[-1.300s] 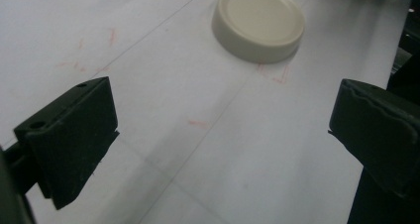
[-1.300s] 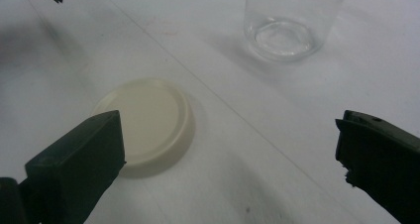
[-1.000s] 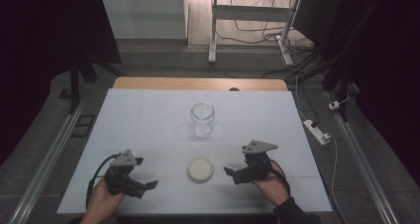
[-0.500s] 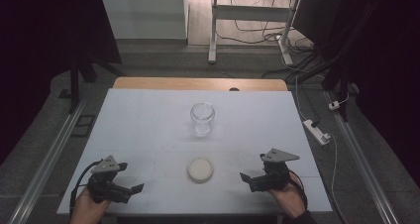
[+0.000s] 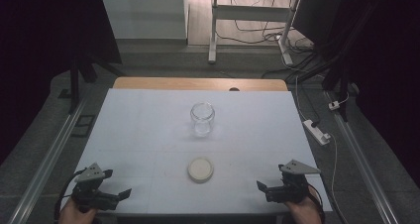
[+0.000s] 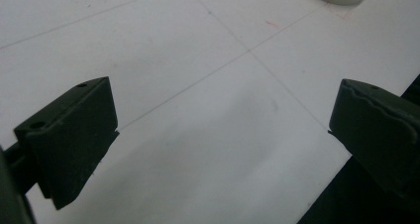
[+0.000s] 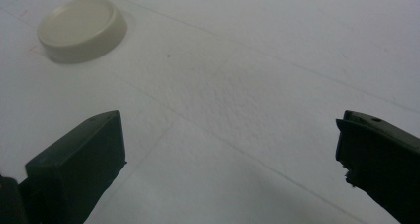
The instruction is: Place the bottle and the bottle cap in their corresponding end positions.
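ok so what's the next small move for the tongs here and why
Probably bring the right tongs forward to the cream lid. Both tongs are open and empty near the table's front edge, the left tongs too, while the lid lies flat between them, apart from the open glass jar behind it.

Table [image 5: 148, 135] — white top with faint thin grid lines, pale wood strip along its far edge. Lid [image 5: 200, 169] cream, plain. Jar [image 5: 202, 119], beyond the lid, clear glass. Left gripper [image 5: 121, 194] and right gripper [image 5: 261, 187] — black jaws, grey top plates.
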Available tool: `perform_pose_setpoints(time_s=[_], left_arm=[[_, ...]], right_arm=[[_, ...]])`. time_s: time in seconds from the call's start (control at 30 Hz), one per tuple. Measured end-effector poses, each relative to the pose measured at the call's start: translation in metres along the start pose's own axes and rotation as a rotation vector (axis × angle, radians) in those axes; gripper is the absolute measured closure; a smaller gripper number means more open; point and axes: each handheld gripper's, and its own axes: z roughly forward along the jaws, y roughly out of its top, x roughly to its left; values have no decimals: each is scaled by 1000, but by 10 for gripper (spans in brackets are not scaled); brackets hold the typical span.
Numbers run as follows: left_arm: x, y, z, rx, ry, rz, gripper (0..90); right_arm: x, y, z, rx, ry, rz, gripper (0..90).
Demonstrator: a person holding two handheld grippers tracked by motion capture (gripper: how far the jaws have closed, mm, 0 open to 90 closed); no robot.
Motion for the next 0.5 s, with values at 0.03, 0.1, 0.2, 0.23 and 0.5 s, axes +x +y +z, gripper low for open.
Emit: perform_pose_setpoints(time_s=[0.03,0.1,0.2,0.23,0.5], left_arm=[[0,-2,-1,2,7,-2,0],[1,-5,-3,4,17,-9,0],[1,-9,-6,15,38,-10,0],[1,-10,-7,19,43,-14,0],[3,-12,-8,41,67,-45,0]], right_arm=[[-1,-2,-2,4,-7,5,0],[-2,-6,-5,15,-16,17,0],[-2,-12,-7,48,-28,18,0],[-2,-13,-9,49,-32,18,0],[-1,-16,-12,83,-34,16,0]])
